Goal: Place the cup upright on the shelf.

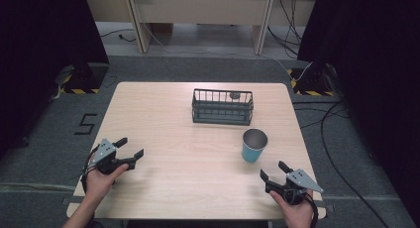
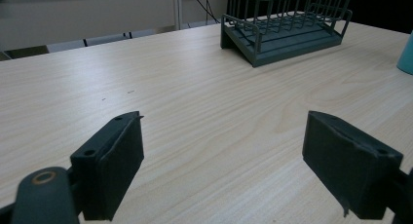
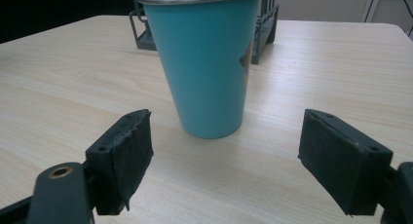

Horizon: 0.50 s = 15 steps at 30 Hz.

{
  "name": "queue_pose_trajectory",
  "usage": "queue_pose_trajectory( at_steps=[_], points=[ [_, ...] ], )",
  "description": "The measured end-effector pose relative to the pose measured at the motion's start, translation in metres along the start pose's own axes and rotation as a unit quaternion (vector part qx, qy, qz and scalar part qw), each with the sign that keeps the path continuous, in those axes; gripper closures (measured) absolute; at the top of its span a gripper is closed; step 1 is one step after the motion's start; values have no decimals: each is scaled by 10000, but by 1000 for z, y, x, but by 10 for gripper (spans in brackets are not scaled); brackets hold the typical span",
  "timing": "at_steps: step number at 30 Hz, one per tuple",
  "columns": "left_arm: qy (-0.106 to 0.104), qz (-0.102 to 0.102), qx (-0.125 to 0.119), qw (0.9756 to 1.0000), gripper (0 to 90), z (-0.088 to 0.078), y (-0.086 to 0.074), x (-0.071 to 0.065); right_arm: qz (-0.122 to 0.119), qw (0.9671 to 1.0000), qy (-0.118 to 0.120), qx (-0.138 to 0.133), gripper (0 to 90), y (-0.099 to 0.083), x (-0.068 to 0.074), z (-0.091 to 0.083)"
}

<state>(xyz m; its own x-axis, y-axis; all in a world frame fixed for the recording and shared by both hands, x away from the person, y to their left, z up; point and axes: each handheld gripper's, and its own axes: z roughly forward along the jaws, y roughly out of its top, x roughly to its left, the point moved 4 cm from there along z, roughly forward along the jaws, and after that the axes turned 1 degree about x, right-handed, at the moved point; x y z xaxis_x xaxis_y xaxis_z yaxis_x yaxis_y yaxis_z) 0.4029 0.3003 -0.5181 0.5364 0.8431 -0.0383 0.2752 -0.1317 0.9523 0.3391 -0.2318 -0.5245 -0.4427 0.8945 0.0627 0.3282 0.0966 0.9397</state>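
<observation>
Small dark item in rack: unidentifiable.

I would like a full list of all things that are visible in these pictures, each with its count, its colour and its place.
light wooden table: one, pale wood, centre of the high view.
dark green wire basket: one, dark green, far middle of the table; a small dark item lies at its far right corner, too small to identify.
blue tapered cup with metal rim: one, blue, upright, right of centre, nearer than the basket and apart from it.
black and yellow striped bases: two, on the grey floor beyond the far corners of the table.
black cables: several, on the floor at the right.
left gripper: one, black, near left of the table, fingers open, holding nothing.
right gripper: one, black, near right, fingers open, pointing at the cup.
</observation>
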Motion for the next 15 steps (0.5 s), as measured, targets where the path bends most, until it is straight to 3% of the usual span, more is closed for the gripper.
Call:
queue_pose_trajectory(
  at_steps=[15],
  points=[
    [-33,40,-1,10000,146,1,1,-3,-62,9998,124,-132,193,13,9,12]
  ],
)
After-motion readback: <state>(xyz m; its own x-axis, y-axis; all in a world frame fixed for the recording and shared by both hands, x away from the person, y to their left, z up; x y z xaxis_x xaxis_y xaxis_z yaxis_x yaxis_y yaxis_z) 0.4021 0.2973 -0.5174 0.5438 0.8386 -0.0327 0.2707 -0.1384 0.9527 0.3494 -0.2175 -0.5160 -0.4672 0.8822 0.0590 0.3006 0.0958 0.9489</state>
